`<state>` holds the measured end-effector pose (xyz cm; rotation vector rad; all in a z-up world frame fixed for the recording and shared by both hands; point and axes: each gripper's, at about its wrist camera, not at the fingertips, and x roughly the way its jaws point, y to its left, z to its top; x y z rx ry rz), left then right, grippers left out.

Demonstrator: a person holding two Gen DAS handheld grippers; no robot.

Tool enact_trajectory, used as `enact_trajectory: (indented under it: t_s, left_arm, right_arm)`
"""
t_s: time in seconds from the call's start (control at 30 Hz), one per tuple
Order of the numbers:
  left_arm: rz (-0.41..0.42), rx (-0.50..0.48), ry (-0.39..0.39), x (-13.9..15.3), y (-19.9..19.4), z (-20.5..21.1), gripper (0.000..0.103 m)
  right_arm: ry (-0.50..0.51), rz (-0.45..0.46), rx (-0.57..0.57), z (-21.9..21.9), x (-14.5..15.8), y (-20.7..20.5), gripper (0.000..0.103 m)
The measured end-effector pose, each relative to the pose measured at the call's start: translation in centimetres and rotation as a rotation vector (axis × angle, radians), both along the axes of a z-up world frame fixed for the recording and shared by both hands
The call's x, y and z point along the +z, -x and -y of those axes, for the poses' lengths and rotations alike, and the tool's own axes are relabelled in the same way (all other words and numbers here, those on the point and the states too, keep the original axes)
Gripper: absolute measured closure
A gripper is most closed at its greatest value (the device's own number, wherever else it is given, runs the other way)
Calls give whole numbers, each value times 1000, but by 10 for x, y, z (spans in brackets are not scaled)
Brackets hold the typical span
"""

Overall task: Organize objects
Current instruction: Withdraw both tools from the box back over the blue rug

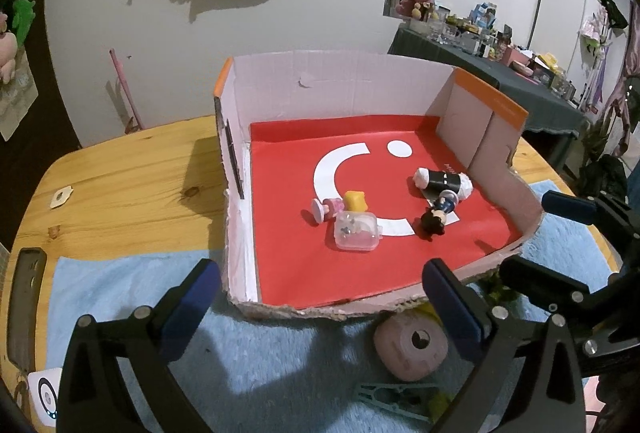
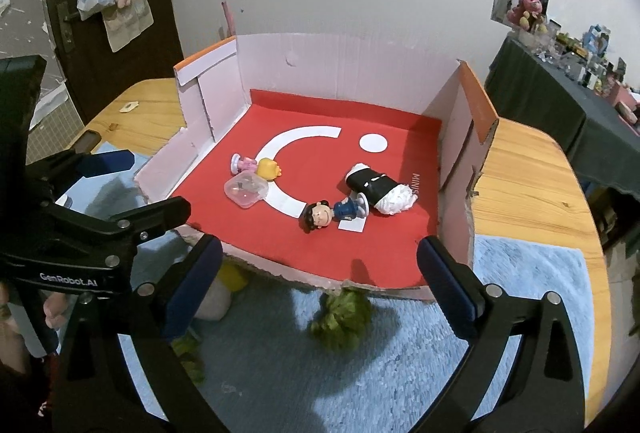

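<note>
A cardboard box point(image 1: 332, 89) point(image 2: 344, 57) with a red floor stands on the wooden table. Inside lie a clear plastic case point(image 1: 356, 233) point(image 2: 246, 189), a yellow-haired pink figurine point(image 1: 340, 207) point(image 2: 260, 167), a dark-haired blue figurine point(image 1: 438, 215) point(image 2: 332, 213) and a black-and-white roll point(image 1: 442, 183) point(image 2: 378, 189). My left gripper point(image 1: 322, 303) point(image 2: 156, 185) hangs open over the box's near left corner, with nothing between its fingers. Over the near edge, my right gripper point(image 2: 320, 285) point(image 1: 550, 239) also stands open and empty. A pink round roll point(image 1: 412, 347) lies on the towel below the left gripper.
A blue towel point(image 1: 120, 297) point(image 2: 532, 293) covers the table in front of the box. On it lie a green clothespin point(image 1: 396, 397) and a green fuzzy clump point(image 2: 340, 317). A phone point(image 1: 26, 305) and a white device point(image 1: 46, 393) lie at the table's left edge.
</note>
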<state>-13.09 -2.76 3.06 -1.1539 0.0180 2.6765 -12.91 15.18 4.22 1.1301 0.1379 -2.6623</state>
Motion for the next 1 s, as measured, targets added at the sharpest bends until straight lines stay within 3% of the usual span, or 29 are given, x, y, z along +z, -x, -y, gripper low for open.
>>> enact_trajectory:
  t_s: [1.0]
  left_arm:
    - [12,-25,-2,-5,-39,-6,0]
  right_arm:
    - [-3,-14,-8,-1,-2,-36,3]
